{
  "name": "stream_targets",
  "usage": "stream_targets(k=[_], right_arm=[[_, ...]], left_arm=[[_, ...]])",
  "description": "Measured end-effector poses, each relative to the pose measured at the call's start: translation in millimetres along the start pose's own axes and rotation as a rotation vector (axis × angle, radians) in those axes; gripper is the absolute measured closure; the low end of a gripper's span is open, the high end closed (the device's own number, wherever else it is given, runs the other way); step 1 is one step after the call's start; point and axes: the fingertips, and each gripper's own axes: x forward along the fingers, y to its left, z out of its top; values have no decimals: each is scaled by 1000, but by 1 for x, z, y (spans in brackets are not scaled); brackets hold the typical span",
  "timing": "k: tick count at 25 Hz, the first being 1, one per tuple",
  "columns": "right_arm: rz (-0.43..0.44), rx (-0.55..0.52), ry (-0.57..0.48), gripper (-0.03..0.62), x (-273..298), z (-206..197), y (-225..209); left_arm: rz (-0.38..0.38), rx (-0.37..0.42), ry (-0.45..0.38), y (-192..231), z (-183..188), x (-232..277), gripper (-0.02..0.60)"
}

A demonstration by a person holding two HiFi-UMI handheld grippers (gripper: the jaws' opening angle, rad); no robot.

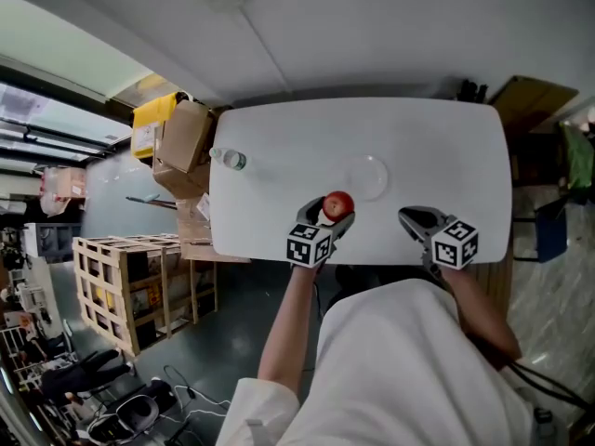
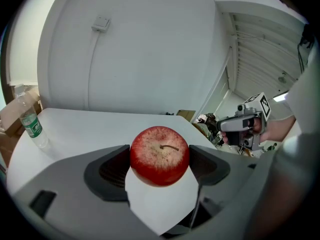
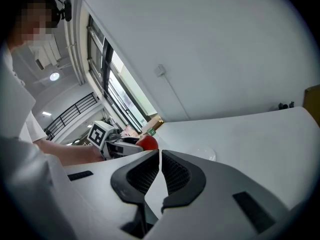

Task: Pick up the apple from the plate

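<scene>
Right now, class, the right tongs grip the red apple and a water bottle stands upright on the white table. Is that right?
One slip: the left tongs grip the apple, as the left gripper view shows. The right tongs are shut on nothing. The water bottle does stand upright on the white table.

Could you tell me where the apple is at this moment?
In the head view the apple sits between the jaws of the left gripper, near the front edge of the table, just left of the clear plate.
</scene>
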Motion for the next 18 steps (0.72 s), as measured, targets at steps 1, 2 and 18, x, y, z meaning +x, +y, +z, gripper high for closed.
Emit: stream_targets(k=[1,2,18], right_arm=[[-5,-5,0,556,1,-2,5],[-9,-9,-1,556,1,-4,10],[-71,-46,-42,556,-3,-47,93]], left_arm=[[-2,1,-6,1,-1,-6,210],[-2,2,-11,3,-3,-12,210],[-60,32,-56,-2,-45,-103,210]])
